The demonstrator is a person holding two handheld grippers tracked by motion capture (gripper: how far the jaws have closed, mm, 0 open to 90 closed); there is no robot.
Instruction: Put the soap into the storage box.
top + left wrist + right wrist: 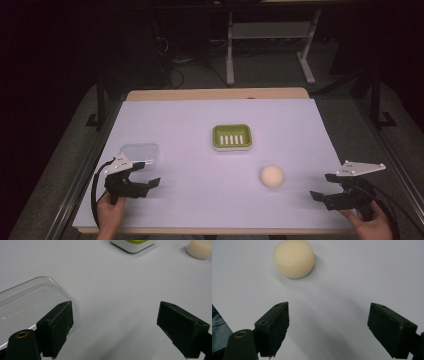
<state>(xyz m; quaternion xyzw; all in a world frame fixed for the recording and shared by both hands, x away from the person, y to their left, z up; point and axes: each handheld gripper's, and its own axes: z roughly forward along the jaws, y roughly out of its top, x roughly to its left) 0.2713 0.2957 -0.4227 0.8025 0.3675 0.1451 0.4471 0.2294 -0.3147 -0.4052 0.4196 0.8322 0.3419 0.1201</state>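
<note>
I see a round cream soap (pixel 272 176) lying on bare white table cover (pixel 200 200), just below-right of the green soap dish (pixel 232 136). My right gripper (pixel 327 192), jaws spread wide and empty, sits right of the soap with open surface between. My left gripper (pixel 147 182), also spread empty, rests far left of the soap, one jaw over the edge of a clear plastic lid (pixel 140 151).

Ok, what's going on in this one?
A person sits at a table covered in white paper, holding a gripper in each hand. The left gripper is open beside a clear plastic lid; the right gripper is open, facing a round cream soap bar. A green soap dish sits mid-table. Nothing is grasped yet.
</note>
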